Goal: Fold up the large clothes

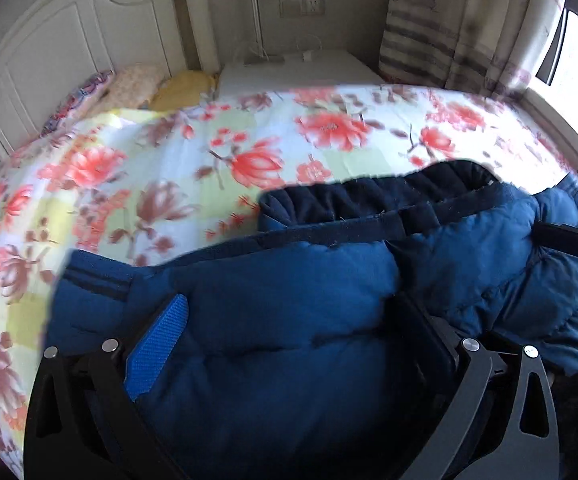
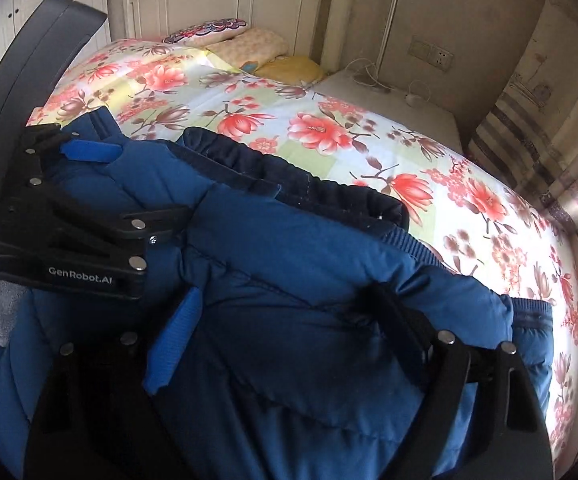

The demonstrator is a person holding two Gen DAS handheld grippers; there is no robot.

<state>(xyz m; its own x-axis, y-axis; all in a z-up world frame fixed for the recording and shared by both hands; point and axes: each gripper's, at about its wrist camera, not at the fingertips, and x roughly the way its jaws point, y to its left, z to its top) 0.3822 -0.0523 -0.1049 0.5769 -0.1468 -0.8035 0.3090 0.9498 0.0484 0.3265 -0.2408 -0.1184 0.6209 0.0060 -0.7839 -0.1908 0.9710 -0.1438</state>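
A puffy blue jacket (image 1: pixel 289 320) with a dark navy collar (image 1: pixel 369 196) lies bunched on the flowered bedspread (image 1: pixel 169 168). My left gripper (image 1: pixel 289 312) has its fingers spread wide, with a thick fold of the jacket between them. In the right wrist view the jacket (image 2: pixel 309 280) fills the lower half, and my right gripper (image 2: pixel 281 312) also has a thick fold between its spread fingers. The left gripper (image 2: pixel 89 184) shows at the left of that view, on the jacket's other side. Both appear to clamp the padding.
A white headboard (image 2: pixel 249 0) stands at the bed's far end with pillows (image 2: pixel 249 48) in front. A white bedside table (image 2: pixel 389 96) with cables stands to the right, next to a striped curtain (image 1: pixel 449 32) and a bright window.
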